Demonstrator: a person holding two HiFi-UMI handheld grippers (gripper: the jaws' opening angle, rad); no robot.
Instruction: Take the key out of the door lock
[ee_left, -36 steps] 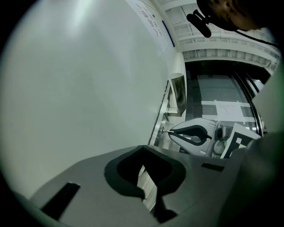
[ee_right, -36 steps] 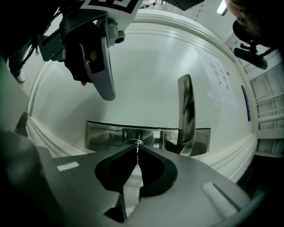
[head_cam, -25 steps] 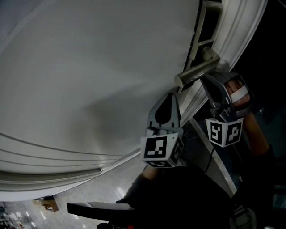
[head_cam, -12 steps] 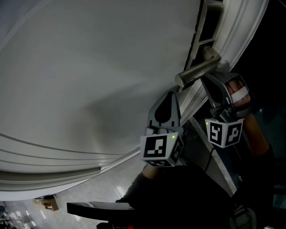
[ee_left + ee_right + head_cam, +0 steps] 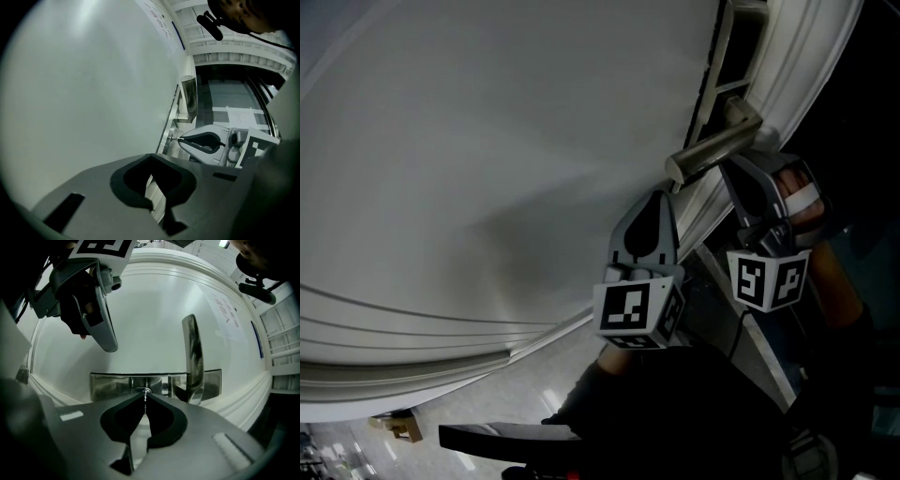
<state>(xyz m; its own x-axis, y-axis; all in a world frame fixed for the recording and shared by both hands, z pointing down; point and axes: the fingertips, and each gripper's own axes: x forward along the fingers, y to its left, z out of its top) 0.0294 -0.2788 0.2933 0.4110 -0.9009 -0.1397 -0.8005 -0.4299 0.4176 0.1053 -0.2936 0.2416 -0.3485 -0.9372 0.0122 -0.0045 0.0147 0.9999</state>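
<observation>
Shift: barely any; right gripper [image 5: 144, 396] edged slightly toward 7 o'clock in head view.
Right jaws: pinched shut on thin silver key [image 5: 145, 399], apparently seated in the lock, ready for a straight pull.
Lock: brushed-metal plate [image 5: 108, 385]; silver lever handle [image 5: 193, 357] at 2 o'clock.
Left gripper [image 5: 150, 158]: jaws together, empty, parked at 10 o'clock, clear.

My left gripper [image 5: 659, 199] and right gripper [image 5: 729, 167] are grey moulded shells with black lining round a teardrop opening. Each ends in a white cube [image 5: 630, 314] printed with black square markers. My sleeves [image 5: 623, 398] are dark; a thin dark cable [image 5: 741, 330] trails below the right cube [image 5: 767, 278].
</observation>
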